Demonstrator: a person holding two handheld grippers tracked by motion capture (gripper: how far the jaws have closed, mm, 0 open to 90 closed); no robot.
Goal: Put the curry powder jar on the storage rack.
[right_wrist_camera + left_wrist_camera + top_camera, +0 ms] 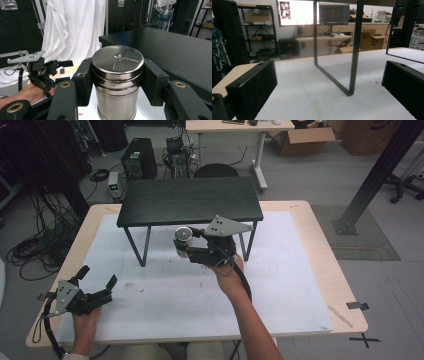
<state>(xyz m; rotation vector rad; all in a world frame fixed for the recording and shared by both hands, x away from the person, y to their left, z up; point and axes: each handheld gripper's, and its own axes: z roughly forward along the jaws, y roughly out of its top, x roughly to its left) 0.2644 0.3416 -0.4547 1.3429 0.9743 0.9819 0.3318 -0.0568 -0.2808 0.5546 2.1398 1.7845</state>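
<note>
The right gripper [116,82] clamps a cylindrical steel shaker [117,82] between its jaws, upright, long axis vertical, lid facing up, just before the front edge of the small black shelf table [189,200]. The left gripper [97,276], well in front of that table, gapes empty.
</note>
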